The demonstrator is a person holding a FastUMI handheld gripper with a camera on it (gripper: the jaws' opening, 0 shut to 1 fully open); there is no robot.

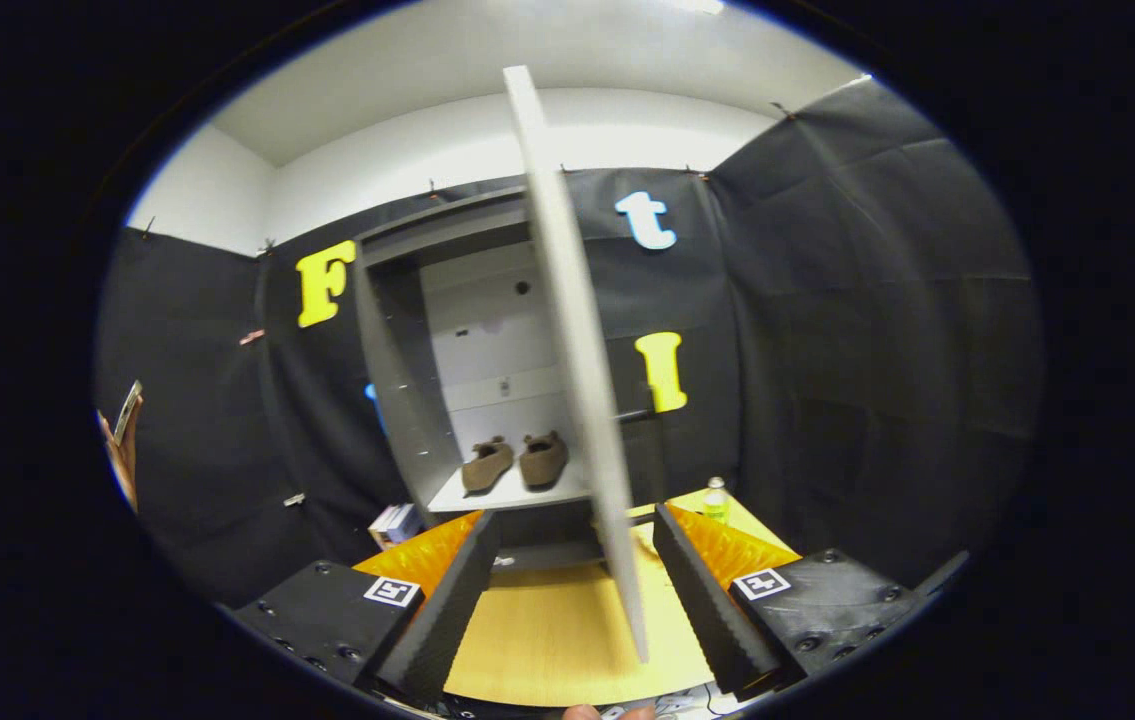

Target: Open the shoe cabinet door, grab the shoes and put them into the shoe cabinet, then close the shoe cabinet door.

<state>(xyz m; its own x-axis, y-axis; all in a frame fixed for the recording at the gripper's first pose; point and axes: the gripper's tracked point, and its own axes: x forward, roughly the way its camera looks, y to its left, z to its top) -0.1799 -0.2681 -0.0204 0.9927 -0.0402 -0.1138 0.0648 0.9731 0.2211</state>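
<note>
cabinet door [582, 370] open, edge-on | brown shoes [515, 462] side by side inside cabinet [397, 360]

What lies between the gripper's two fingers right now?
In the gripper view, the cabinet door stands edge-on between the open gripper's fingers, touching neither. Beyond them, the brown shoes sit on the cabinet shelf.
</note>
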